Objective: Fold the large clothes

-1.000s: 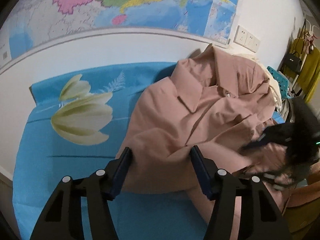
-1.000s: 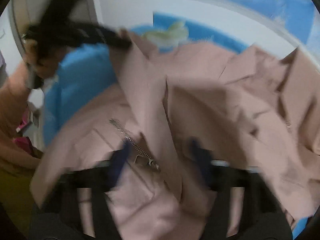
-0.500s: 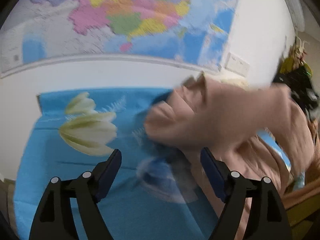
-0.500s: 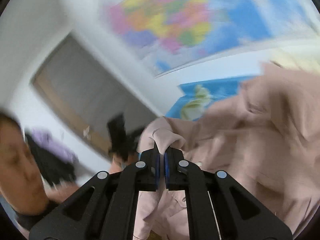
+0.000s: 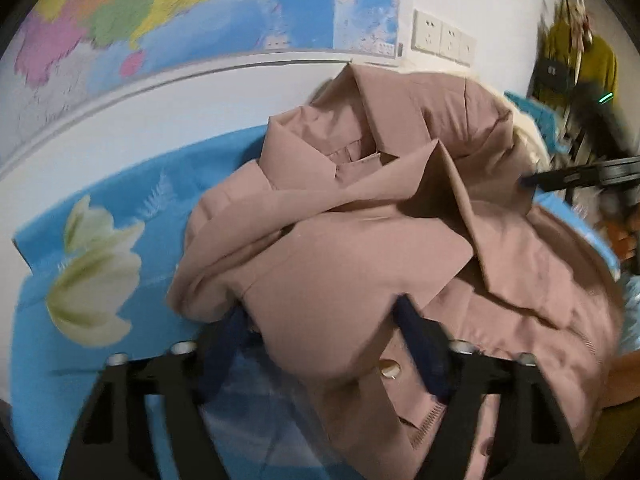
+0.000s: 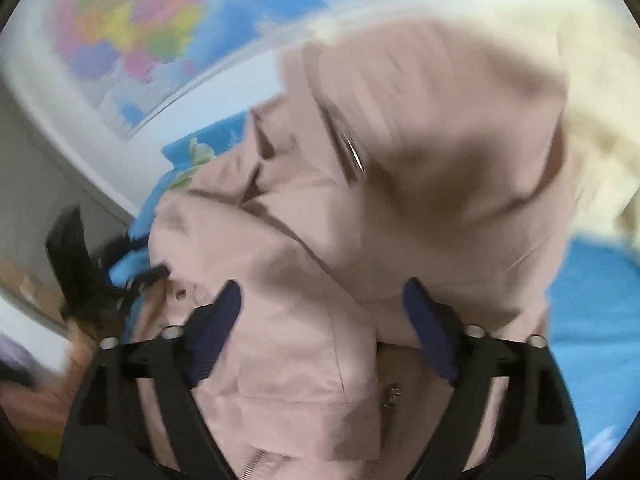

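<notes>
The right gripper has let go and both it and the left gripper are spread wide over the bunched pink jacket, so a careless pinch risks catching several layers

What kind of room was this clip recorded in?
Probably a bedroom at home. A pink jacket lies heaped on a blue floral sheet that looks like bedding, a big wall map and sockets sit above it, and clothes hang in the far corner.

A home bedroom: floral blue bedsheet, wall map, wall sockets, hanging clothes.
</notes>
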The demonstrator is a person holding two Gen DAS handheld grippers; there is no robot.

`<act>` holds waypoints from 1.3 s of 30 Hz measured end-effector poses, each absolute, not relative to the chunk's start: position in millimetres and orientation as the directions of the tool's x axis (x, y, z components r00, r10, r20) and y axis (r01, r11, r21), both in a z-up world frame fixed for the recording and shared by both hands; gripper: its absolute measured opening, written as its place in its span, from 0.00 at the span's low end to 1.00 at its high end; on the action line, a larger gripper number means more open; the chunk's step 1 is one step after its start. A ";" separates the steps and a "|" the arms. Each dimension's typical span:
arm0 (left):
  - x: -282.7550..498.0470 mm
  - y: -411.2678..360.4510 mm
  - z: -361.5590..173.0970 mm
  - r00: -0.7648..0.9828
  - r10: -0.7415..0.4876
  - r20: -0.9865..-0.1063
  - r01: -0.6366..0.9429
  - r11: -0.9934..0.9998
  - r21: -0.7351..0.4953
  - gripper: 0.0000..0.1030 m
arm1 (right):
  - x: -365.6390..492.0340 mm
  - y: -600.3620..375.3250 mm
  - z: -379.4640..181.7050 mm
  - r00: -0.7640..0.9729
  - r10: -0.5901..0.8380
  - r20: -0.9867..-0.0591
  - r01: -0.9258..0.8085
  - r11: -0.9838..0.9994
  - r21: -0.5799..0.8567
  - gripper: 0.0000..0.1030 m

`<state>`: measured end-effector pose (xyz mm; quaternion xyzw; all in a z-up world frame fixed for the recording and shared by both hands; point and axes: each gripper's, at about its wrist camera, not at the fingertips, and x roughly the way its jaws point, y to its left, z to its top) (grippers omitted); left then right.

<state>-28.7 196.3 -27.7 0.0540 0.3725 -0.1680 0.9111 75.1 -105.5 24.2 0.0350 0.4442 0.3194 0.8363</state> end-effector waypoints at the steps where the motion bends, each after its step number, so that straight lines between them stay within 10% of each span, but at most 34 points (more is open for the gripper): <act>1: -25.8 194.7 -29.8 0.662 -0.254 -0.705 0.340 0.940 -0.019 0.48 | 66.6 -98.2 28.4 0.406 0.573 -0.712 -0.552 0.775 0.309 0.84; 3: -20.7 199.1 -31.7 0.657 -0.243 -0.714 0.319 0.947 -0.029 0.29 | 43.0 -77.0 29.3 0.389 0.584 -0.712 -0.659 0.717 0.228 0.89; 11: -26.7 232.1 -26.9 0.649 -0.266 -0.712 0.262 0.958 -0.120 0.19 | 9.3 -29.0 -45.0 0.356 0.347 -0.868 -0.775 0.628 -0.067 0.86; 16: -39.6 227.0 -20.2 0.656 -0.238 -0.716 0.293 0.955 -0.050 0.16 | 27.5 -40.8 -32.3 0.228 0.471 -0.852 -0.772 0.621 0.138 0.05; 25: -69.9 221.8 -38.2 0.575 -0.247 -0.780 0.409 0.912 0.012 0.12 | 103.7 -138.1 59.6 0.193 0.915 -0.353 -0.552 0.399 0.732 0.05; 31: -91.5 226.6 -28.1 0.596 -0.253 -0.762 0.435 0.899 0.042 0.28 | 175.5 -144.0 -19.2 0.242 0.795 -0.557 -0.276 0.607 0.746 0.06; 39: -25.7 240.2 -11.9 0.642 -0.219 -0.735 0.295 0.955 -0.027 0.34 | 163.5 -140.9 -31.3 0.290 0.715 -0.636 -0.346 0.698 0.627 0.47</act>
